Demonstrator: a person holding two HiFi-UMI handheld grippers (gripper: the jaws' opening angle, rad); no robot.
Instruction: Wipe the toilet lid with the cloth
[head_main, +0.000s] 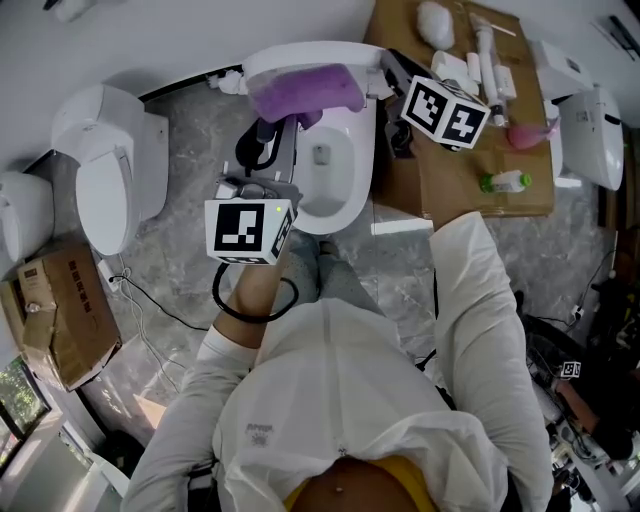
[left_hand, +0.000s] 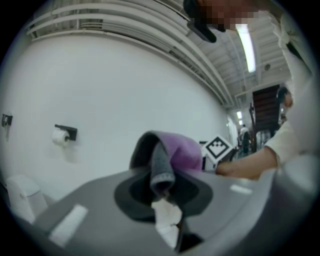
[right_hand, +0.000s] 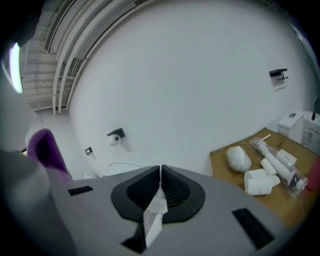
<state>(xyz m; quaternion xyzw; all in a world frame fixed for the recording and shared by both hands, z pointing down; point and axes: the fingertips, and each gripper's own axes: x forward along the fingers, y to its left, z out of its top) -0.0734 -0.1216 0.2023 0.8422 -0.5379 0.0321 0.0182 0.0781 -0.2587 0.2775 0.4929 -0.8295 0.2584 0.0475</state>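
In the head view a purple cloth (head_main: 305, 90) lies bunched over the back top edge of the white toilet (head_main: 345, 205), whose bowl stands open below it. My left gripper (head_main: 283, 118) reaches up to the cloth from its marker cube. In the left gripper view the cloth (left_hand: 172, 152) rises in a fold straight ahead, and the left gripper (left_hand: 161, 186) is shut on its grey edge. My right gripper (head_main: 395, 68) hangs to the right of the toilet, apart from the cloth. In its own view the right gripper (right_hand: 160, 172) is shut with nothing between its pads, and the cloth (right_hand: 47, 150) shows at far left.
A cardboard sheet (head_main: 455, 185) right of the toilet carries white parts, a green bottle (head_main: 505, 182) and a pink item (head_main: 525, 135). Other toilets stand at left (head_main: 110, 170) and right (head_main: 592, 130). A cardboard box (head_main: 60, 315) and cables lie on the floor at left.
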